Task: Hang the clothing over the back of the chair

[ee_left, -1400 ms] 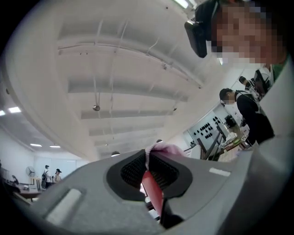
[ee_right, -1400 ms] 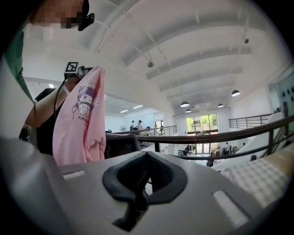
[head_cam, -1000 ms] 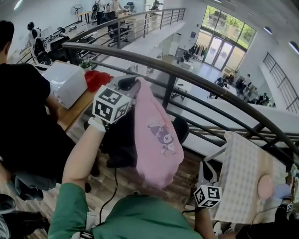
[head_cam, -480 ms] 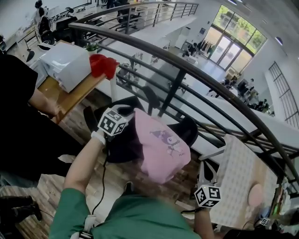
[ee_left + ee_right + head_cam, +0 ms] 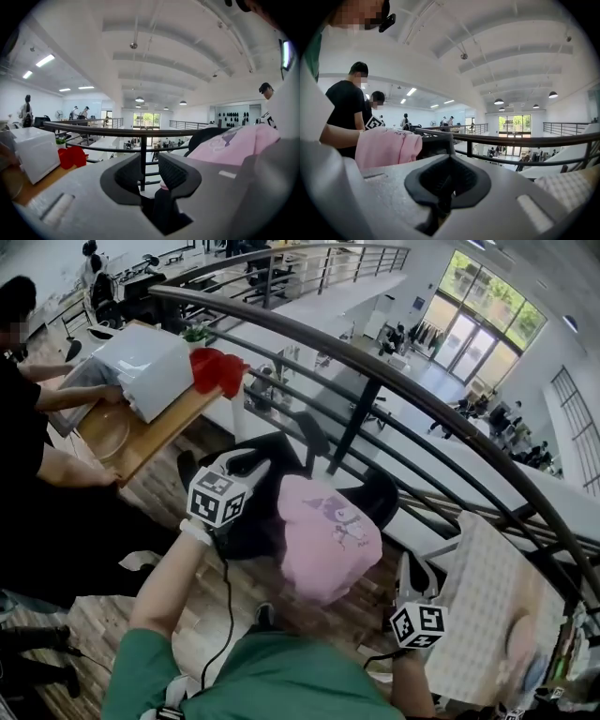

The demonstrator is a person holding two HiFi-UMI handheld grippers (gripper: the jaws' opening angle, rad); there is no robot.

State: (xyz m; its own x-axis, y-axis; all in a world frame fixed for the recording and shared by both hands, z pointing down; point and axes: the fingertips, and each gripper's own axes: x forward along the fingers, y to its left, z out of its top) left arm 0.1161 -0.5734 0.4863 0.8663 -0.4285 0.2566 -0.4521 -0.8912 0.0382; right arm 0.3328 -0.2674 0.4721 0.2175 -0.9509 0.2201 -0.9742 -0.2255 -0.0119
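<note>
A pink garment (image 5: 328, 540) with a cartoon print lies draped over the back of a black chair (image 5: 258, 526). My left gripper (image 5: 255, 467) sits just left of it at the chair's top. In the left gripper view its jaws (image 5: 151, 171) are opening. Their pads stand apart, and only a small pink edge shows by the right pad (image 5: 172, 174). The garment (image 5: 234, 143) bulks to the right over the chair (image 5: 201, 133). My right gripper (image 5: 412, 576) hangs low at the right, away from the chair. In its own view it (image 5: 447, 180) is shut on nothing, with the garment (image 5: 386, 145) to the left.
A dark metal railing (image 5: 375, 381) curves right behind the chair. At the left stands a wooden table (image 5: 141, 442) with a white box (image 5: 150, 371) and a red object (image 5: 217, 371), and a person in black (image 5: 37, 474) stands beside it. A checked-cloth table (image 5: 487, 606) is at the right.
The left gripper came down with the pink garment, which hung from it before and now rests over the chair back. The right gripper has barely shifted.
</note>
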